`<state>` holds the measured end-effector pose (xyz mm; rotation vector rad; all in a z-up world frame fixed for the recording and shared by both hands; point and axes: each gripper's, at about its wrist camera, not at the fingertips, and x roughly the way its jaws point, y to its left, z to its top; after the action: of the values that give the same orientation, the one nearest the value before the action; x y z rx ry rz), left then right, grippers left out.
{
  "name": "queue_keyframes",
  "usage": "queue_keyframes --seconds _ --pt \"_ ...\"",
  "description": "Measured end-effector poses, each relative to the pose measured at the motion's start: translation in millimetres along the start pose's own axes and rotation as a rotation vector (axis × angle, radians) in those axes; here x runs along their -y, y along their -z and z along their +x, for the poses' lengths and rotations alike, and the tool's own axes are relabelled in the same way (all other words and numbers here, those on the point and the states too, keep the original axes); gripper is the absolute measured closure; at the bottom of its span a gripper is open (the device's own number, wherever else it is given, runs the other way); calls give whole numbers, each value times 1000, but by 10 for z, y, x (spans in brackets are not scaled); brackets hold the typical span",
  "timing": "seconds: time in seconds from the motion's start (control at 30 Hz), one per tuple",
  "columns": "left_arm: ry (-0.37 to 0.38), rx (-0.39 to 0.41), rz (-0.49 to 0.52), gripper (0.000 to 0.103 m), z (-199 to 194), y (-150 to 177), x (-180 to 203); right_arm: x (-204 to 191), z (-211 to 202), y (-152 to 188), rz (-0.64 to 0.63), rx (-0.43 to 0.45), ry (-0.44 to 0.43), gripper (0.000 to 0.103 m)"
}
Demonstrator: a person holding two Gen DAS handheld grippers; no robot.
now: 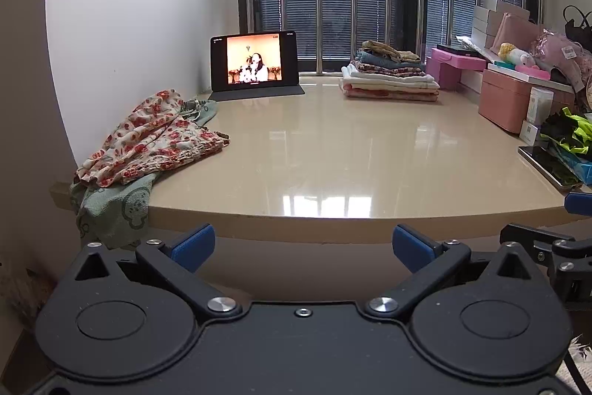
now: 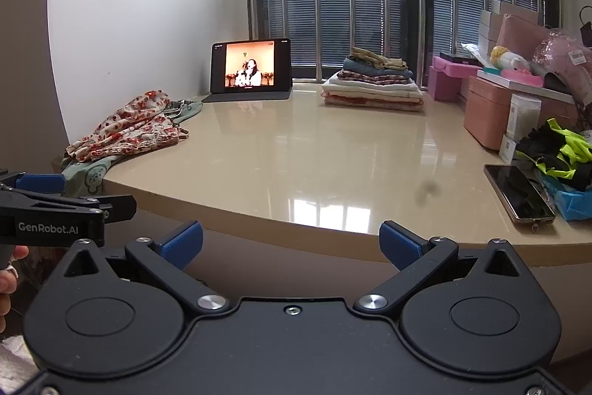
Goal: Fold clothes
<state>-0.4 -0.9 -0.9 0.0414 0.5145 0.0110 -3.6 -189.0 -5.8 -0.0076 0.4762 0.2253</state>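
- Both tongs empty: left gripper (image 1: 303, 241) and right gripper (image 2: 291, 239) have their jaws spread as wide as they go, nothing between the blue pads.
- Both hang just short of the near edge of the beige table (image 1: 333, 154), side by side; each shows at the edge of the other's view.
- Unfolded work sits far left of the table against the wall: floral garment (image 1: 151, 139) crumpled on top of a green printed cloth (image 1: 114, 206), which droops over the table edge.
- Finished stack of folded clothes (image 1: 390, 76) is at the back right near the window, well apart from the loose pile.
- My read: next garment not picked up yet; the middle of the table is the folding spot.
- Risks:
  - Pinching the floral piece could catch the green cloth under it too, so both layers would come up.
  - Green cloth already overhangs; a tug sideways could slide it off the table.
  - Tablet (image 1: 255, 62) stands just behind the pile; a swung garment could knock it over.
  - Phone (image 2: 518, 193) lies near the right edge, in my right tong's sweep path.
- Hard to tell:
  - What kind of garment the floral one is; hems and corners are buried in folds.
  - How much green cloth hangs below the edge; left tong body blocks it.
  - Right-side clutter is cut off by the fisheye rim.
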Motion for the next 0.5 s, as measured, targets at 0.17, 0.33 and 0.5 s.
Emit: queue_keyframes --seconds 0.17,0.33,0.5 --pt "4 -12 -1 0 -31 -37 19 25 16 -26 13 -10 7 0" --pt "33 -46 -5 0 39 5 28 -7 -2 15 27 -9 0 0" --pt "16 30 -6 0 44 3 11 -48 22 28 20 9 -15 0"
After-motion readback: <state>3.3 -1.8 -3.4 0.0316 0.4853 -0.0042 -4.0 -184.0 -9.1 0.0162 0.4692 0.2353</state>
